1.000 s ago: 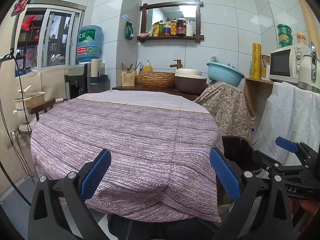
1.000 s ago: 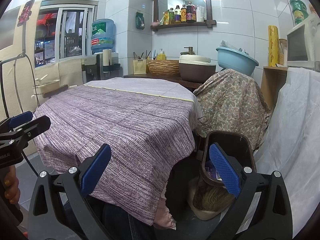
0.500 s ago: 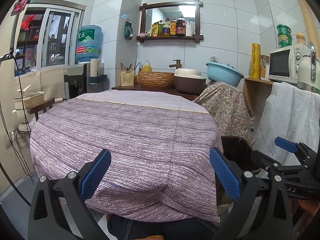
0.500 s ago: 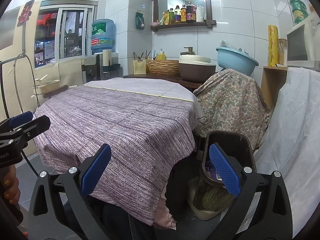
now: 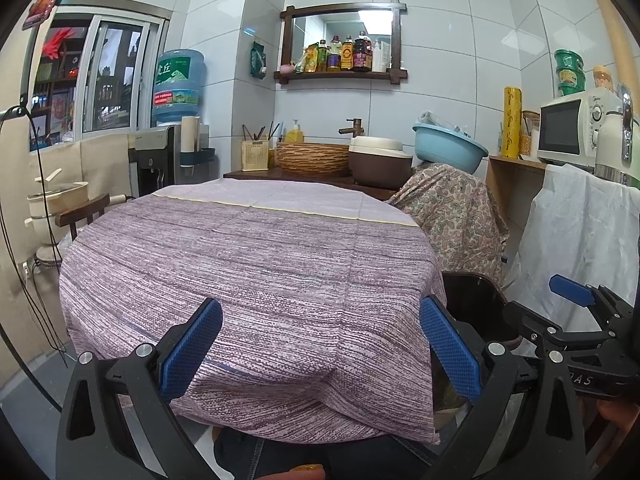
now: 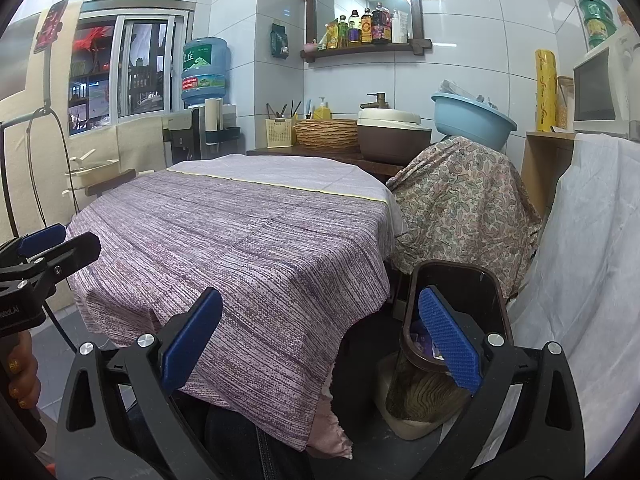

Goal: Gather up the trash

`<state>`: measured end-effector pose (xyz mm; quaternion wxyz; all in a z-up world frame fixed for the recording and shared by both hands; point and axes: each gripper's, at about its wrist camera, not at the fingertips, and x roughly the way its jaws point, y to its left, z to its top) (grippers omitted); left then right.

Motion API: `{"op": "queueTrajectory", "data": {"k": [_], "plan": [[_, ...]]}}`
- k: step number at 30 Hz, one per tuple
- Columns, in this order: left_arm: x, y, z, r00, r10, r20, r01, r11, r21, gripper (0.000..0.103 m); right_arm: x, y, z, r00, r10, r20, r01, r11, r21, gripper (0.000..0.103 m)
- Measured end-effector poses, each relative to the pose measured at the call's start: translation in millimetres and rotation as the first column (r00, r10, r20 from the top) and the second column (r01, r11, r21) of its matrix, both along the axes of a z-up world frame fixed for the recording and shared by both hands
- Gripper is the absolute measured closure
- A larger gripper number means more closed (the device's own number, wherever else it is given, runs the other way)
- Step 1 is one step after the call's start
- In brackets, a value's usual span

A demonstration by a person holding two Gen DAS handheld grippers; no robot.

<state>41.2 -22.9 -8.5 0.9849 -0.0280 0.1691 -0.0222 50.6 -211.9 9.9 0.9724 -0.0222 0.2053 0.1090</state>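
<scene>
Left gripper (image 5: 320,344) and right gripper (image 6: 320,340) hover spread wide, holding nothing. A cloth-covered table (image 5: 248,264) lies ahead. A trash bin (image 6: 456,312) stands at four o'clock.

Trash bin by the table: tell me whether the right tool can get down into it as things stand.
Probably yes. The trash bin stands open-topped just below the open right tool, beside the table; nothing covers its mouth.

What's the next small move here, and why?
Probably pause and pan to look for trash: both the left gripper and right gripper are open and hold nothing, the tablecloth looks bare, and the bin already holds scraps.
</scene>
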Motion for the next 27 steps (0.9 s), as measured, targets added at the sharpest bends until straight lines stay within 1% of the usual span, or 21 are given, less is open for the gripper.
{"op": "queueTrajectory", "data": {"k": [27], "plan": [[0.5,0.6,-1.9,1.000,0.004,-0.004,-0.004,1.000,-0.006,0.005,1.2,-0.7,-2.9,1.000,0.001,-0.002,-0.001,1.000,-0.002,0.006]]}}
